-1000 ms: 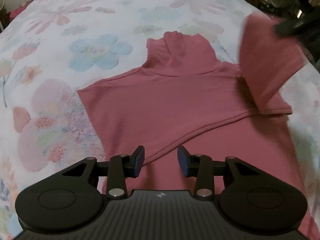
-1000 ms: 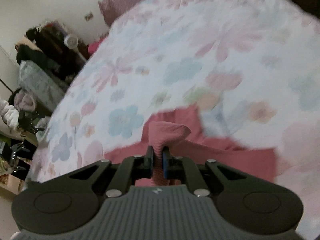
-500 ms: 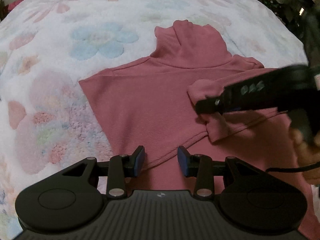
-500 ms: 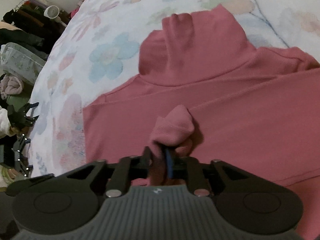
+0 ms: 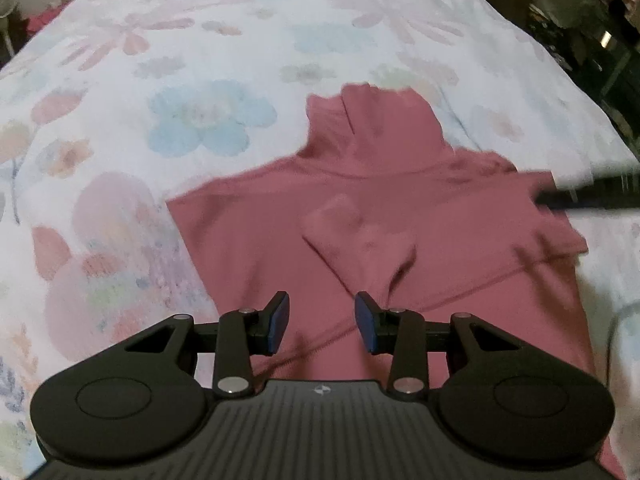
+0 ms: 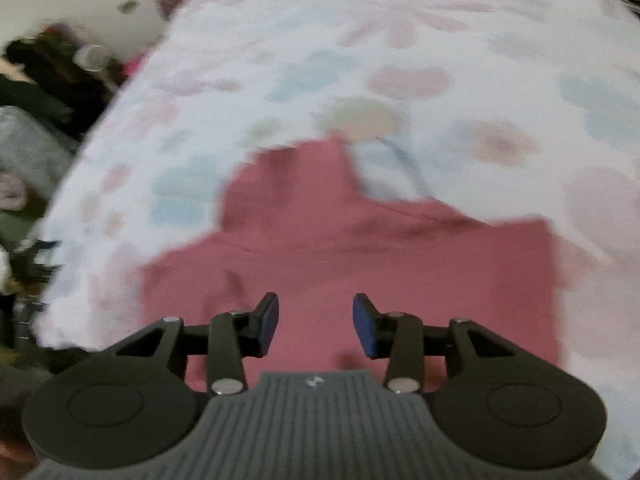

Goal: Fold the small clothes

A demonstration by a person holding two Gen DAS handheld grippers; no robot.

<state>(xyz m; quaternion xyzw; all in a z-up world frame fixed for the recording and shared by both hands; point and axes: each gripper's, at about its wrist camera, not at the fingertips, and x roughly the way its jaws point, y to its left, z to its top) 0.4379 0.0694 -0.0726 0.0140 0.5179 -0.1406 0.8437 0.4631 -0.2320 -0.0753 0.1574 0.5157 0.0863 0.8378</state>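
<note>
A dusty-pink turtleneck top [image 5: 400,208] lies flat on the flowered bedspread [image 5: 200,80], collar pointing away. Both sleeves are folded in across the chest; the cuff [image 5: 340,220] of the right sleeve lies loose on the middle of the top. My left gripper [image 5: 322,322] hovers open over the lower part of the top, holding nothing. My right gripper [image 6: 316,322] is above the top [image 6: 380,256], its jaws opening, with nothing between them. In the left wrist view its dark body [image 5: 592,196] shows blurred at the right edge.
The bedspread [image 6: 440,60] reaches far beyond the top on every side. Dark clutter and piled clothes [image 6: 36,92] stand past the bed's left edge in the right wrist view. More dark furniture [image 5: 580,20] sits beyond the bed's far right corner.
My right gripper carried the sleeve down across the chest, let it go and pulled back to the right. The cuff now lies on the top. My left gripper stayed open and barely moved.
</note>
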